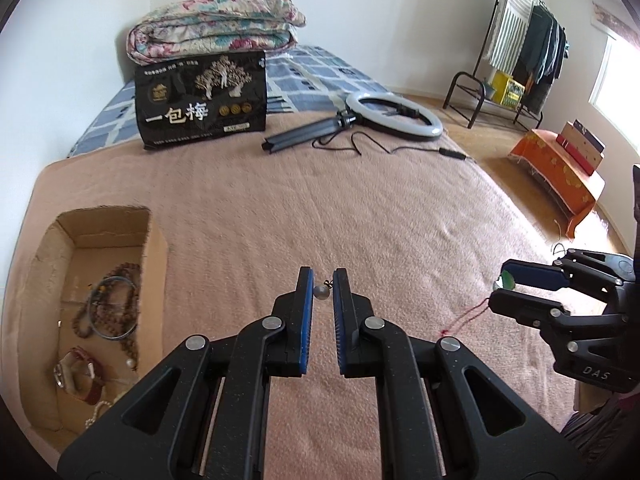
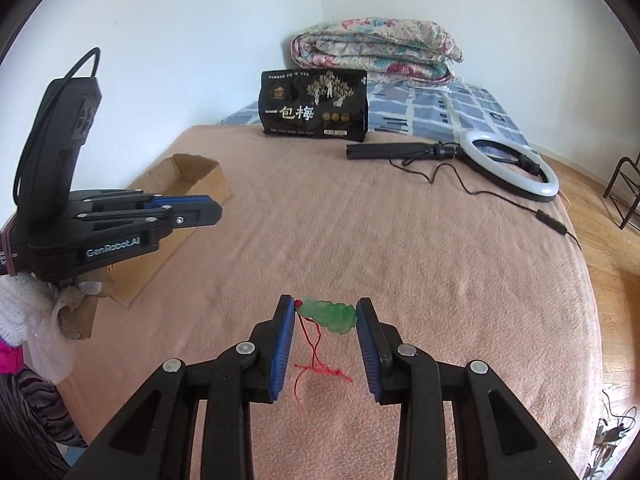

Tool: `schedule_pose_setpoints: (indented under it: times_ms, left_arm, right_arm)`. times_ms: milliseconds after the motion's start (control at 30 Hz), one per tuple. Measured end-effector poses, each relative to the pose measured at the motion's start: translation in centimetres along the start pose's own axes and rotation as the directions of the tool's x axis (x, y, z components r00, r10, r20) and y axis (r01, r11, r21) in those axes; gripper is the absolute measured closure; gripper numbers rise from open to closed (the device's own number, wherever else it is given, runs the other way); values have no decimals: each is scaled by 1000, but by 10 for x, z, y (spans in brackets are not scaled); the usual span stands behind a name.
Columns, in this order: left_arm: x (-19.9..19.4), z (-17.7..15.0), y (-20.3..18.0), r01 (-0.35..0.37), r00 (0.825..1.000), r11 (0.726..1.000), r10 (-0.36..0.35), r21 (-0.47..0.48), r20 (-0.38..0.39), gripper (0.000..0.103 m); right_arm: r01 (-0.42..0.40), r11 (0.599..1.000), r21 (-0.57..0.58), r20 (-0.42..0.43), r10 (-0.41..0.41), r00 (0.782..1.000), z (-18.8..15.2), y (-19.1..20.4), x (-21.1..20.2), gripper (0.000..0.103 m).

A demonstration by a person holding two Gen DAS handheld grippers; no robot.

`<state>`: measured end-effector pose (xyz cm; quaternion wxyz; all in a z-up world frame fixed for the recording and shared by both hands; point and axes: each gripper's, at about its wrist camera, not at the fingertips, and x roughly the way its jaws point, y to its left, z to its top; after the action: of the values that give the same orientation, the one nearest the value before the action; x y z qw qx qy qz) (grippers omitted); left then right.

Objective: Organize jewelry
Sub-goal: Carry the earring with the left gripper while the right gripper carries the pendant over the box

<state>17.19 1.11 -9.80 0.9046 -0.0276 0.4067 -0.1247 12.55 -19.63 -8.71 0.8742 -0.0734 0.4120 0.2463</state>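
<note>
A bed under a pink blanket fills both wrist views, with a folded floral quilt at 12 o'clock and a black snack bag standing just before it. A ring light on its folded tripod lies at 1 o'clock in the left view, its cord trailing across the blanket; a clothes rack stands on the wood floor beyond, and an orange-draped stand sits at 3 o'clock. An open cardboard box rests on the bed at 9 o'clock in the left view, holding a bead necklace, a bangle, a red-strapped watch and pearls

The left tool, held by a person in a white glove, has its blue pads drawn near together, pinching a thin cord from which a small grey bead hangs between the tips, above the blanket at the frame's centre. The right tool grips a green jade pendant crosswise between its pads, lifted off the bed, its red cord dangling at 6 o'clock with the tail end touching the blanket. The two tools are side by side, well apart, the box to the left of both
</note>
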Motion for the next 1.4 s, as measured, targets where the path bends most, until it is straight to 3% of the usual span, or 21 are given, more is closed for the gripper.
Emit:
schedule_pose_setpoints:
  times_ms: [733,1100,1400]
  left_arm:
    - [-77,-12,8,-52,992,998,50,18,116,95]
    - [-95,-19,54,-103,986,993,110,-64,123,95]
    - [-115,-22,110,-163,973,972,187,-170,133,95]
  right_arm:
    - [-18,1000,-6,41,19,999,25,42,-14,71]
    - [-59,998,-32,47,61,997,48,79,0,71]
    - [-111,992,-68,55,114,992,76,116,17,71]
